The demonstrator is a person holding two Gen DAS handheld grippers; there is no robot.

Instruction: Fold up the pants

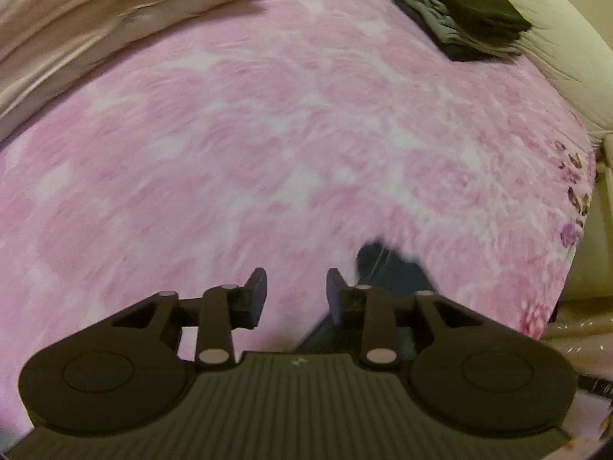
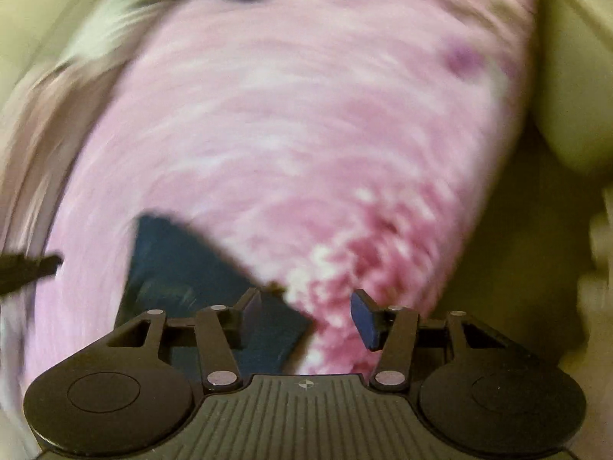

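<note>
Both grippers hang above the bed and point steeply down at it. On the left gripper (image 1: 295, 295) the jaws stand a little apart, with only the pink flowered bedspread (image 1: 268, 134) showing in the gap, so it pinches nothing. On the right gripper (image 2: 306, 314) the jaws are spread wider, and nothing sits between them either. The pants (image 2: 191, 280), a dark blue piece of cloth, lie on the bedspread below the right gripper and a little to its left side; in the left wrist view only a blurred dark corner (image 1: 387, 268) shows, just behind the right-hand finger. They seem already folded into a compact, flat shape, but the blur is strong and I cannot say how many layers there are. Far at the head of the bed, well apart, a stack of folded dark and grey clothes (image 1: 459, 11) rests near a pale cover (image 1: 76, 30). I judge the pants to be soft, light and limp: they will sag and open if taken by a single layer. A good hold, I think, is at a folded edge or corner, pinching all layers together, one gripper at each end.
</note>
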